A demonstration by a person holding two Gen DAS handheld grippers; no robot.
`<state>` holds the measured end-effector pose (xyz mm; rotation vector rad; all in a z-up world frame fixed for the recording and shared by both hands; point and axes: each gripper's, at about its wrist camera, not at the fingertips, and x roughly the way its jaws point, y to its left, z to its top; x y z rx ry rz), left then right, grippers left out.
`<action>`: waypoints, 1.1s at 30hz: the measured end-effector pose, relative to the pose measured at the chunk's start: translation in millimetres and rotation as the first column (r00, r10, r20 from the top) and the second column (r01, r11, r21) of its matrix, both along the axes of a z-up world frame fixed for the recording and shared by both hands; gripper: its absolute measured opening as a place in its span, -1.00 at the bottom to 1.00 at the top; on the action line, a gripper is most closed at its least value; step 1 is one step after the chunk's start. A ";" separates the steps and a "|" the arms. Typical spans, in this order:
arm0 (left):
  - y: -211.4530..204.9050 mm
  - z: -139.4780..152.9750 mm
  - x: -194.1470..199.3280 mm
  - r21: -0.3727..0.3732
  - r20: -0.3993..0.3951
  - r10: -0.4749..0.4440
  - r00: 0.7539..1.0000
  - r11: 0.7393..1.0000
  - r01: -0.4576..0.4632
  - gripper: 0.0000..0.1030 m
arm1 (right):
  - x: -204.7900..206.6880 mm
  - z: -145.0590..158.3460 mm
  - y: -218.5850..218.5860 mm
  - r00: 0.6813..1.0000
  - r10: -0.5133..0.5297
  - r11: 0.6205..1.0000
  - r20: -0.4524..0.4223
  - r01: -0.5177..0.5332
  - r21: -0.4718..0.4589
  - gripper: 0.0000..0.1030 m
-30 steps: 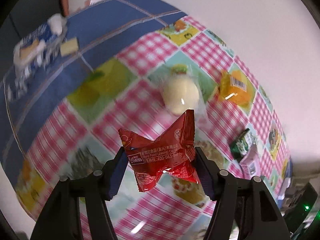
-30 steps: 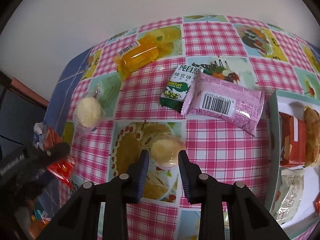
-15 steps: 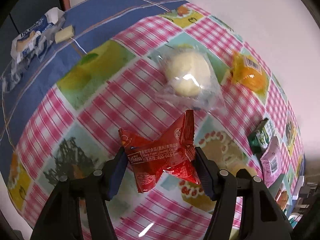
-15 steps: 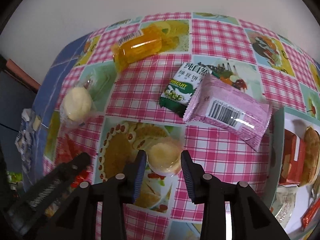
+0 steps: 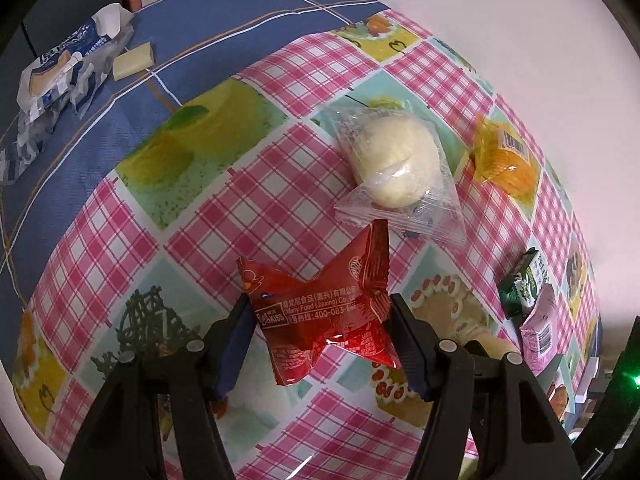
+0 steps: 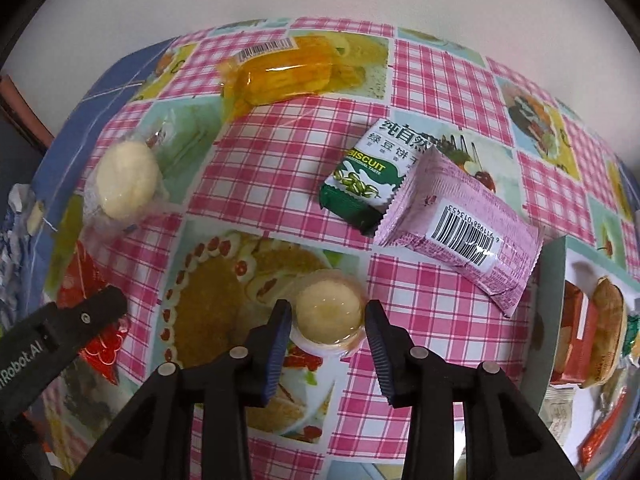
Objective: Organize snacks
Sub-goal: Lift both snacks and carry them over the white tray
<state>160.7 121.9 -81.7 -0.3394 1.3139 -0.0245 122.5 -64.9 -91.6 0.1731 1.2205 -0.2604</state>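
Nearer tablecloth point(image 5: 224, 216), red snack packet point(image 5: 324, 320) clamped

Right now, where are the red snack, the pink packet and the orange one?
red snack packet point(image 5: 320, 320): left wrist view, middle of wrapper.
pink packet point(image 6: 460, 228): right wrist view, beside barcode.
orange packet point(image 6: 288, 76): right wrist view, centre.

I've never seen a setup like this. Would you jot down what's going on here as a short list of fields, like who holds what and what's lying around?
Surface: checked tablecloth with food pictures
Left gripper: shut on a red snack packet, held above the cloth
Right gripper: jaws either side of a round pale cake in a clear cup
Loose snacks: wrapped pale bun, orange packet, green biscuit packet, pink packet overlapping it
Box: at right, already holding snacks
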 end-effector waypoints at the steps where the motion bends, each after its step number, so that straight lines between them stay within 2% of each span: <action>1: 1.0 0.1 1.1 -0.004 -0.001 -0.001 1.000 1.000 0.001 0.30 | 1.1 -0.2 0.3 1.000 -0.004 1.000 -0.002 0.004 -0.003 -0.21; 9: 3.3 -2.3 3.8 -0.017 -0.004 -0.016 1.000 1.000 0.016 0.30 | 4.7 -1.0 3.3 1.000 -0.011 0.999 0.000 0.011 -0.033 -0.23; 19: -3.8 0.1 2.3 -0.021 -0.006 -0.033 0.999 0.999 0.033 0.30 | -24.1 18.7 -11.5 0.997 -0.048 0.998 0.065 0.046 0.037 -0.23; 27: -28.6 25.2 -10.4 -0.009 0.045 -0.091 0.995 0.996 0.091 0.30 | -59.6 43.6 -29.3 0.982 -0.135 0.988 0.134 0.123 0.094 -0.23; 33: -63.4 45.0 -28.4 -0.014 0.089 -0.181 0.980 0.983 0.183 0.30 | -87.2 54.3 -56.4 0.958 -0.235 0.971 0.166 0.222 0.093 -0.23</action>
